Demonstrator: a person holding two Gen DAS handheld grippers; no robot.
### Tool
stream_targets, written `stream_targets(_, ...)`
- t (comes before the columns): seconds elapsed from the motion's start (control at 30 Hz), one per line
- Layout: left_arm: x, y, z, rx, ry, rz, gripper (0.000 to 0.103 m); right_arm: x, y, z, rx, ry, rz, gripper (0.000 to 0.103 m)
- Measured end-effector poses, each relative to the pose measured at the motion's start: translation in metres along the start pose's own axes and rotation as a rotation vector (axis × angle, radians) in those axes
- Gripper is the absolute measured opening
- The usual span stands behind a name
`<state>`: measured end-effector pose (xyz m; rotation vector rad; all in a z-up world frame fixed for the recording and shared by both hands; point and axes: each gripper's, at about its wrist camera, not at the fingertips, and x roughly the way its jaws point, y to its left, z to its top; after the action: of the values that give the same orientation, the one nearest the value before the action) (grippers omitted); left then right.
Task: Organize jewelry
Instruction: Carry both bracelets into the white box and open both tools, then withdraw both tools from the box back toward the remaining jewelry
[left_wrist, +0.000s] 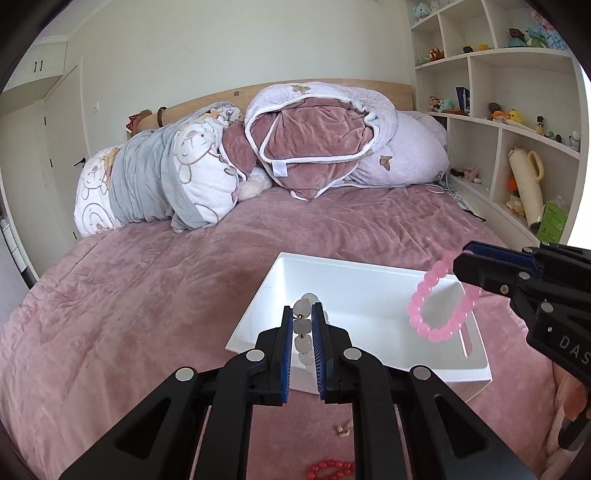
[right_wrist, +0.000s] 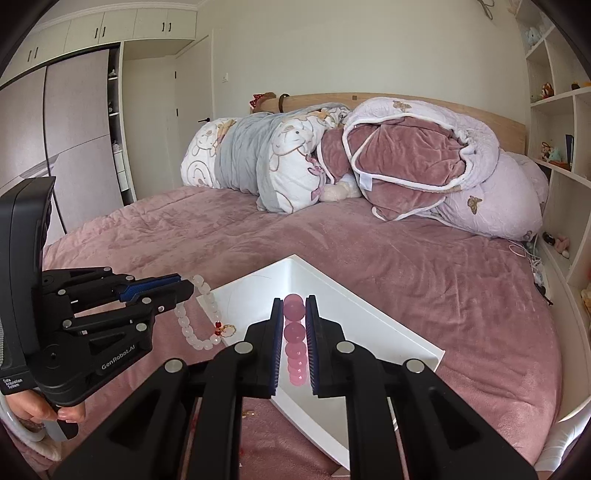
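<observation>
A white rectangular tray (left_wrist: 373, 273) lies on the pink bedspread; it also shows in the right wrist view (right_wrist: 369, 317). My left gripper (left_wrist: 303, 314) is shut on a white bead bracelet (left_wrist: 303, 326) and holds it above the tray's near left edge. From the right wrist view the left gripper (right_wrist: 186, 286) has that bracelet (right_wrist: 201, 332) hanging from it beside the tray. My right gripper (right_wrist: 294, 306) is shut on a pink bead bracelet (right_wrist: 295, 339) over the tray. In the left wrist view the right gripper (left_wrist: 461, 260) holds this pink bracelet (left_wrist: 441, 299) hanging above the tray's right side.
A red bead bracelet (left_wrist: 330, 469) and a small gold piece (left_wrist: 343, 430) lie on the bedspread (left_wrist: 147, 295) near me. Rolled quilts and pillows (left_wrist: 258, 155) pile at the headboard. Shelves with toys (left_wrist: 517, 129) stand on the right. Wardrobes (right_wrist: 74, 129) stand on the left.
</observation>
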<state>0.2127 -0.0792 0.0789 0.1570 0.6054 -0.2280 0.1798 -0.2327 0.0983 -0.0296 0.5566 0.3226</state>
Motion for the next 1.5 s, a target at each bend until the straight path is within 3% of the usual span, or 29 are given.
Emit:
stream_targets(0.17,0.039,-0.007,0.013,-0.012,0.046,-0.019,0.015,0.017,-0.018,-0.013,0.026,0.028,-0.029,0.012)
stream_targets(0.4,0.091,-0.013,0.003,-0.025,0.136,-0.004,0.016,0.043,-0.034,-0.025,0.074,0.074,-0.037,0.013)
stream_targets(0.57,0.103,-0.013,-0.001,-0.026,0.134,0.027,0.033,0.047,-0.033,-0.025,0.067,0.068,-0.032,0.021)
stream_targets(0.6,0.103,-0.014,0.0,-0.024,0.128,0.03,0.035,0.047,-0.032,-0.025,0.069,0.068,-0.033,0.025)
stream_targets(0.67,0.101,-0.014,0.0,-0.024,0.121,0.036,0.048,0.047,-0.03,-0.026,0.064,0.065,-0.038,0.029)
stream_targets(0.73,0.095,-0.013,0.001,-0.03,0.1,0.038,0.057,0.045,-0.028,-0.026,0.058,0.053,-0.06,0.058)
stream_targets(0.8,0.09,-0.011,0.0,-0.033,0.089,0.04,0.06,0.041,-0.026,-0.026,0.058,0.026,-0.078,0.073)
stream_targets(1.07,0.062,0.015,-0.011,-0.084,0.06,0.062,0.071,0.027,-0.017,-0.025,0.042,-0.013,-0.084,0.081)
stream_targets(1.5,0.001,0.058,-0.058,-0.148,0.045,0.112,0.076,-0.002,0.035,-0.039,-0.094,-0.042,-0.064,0.081)
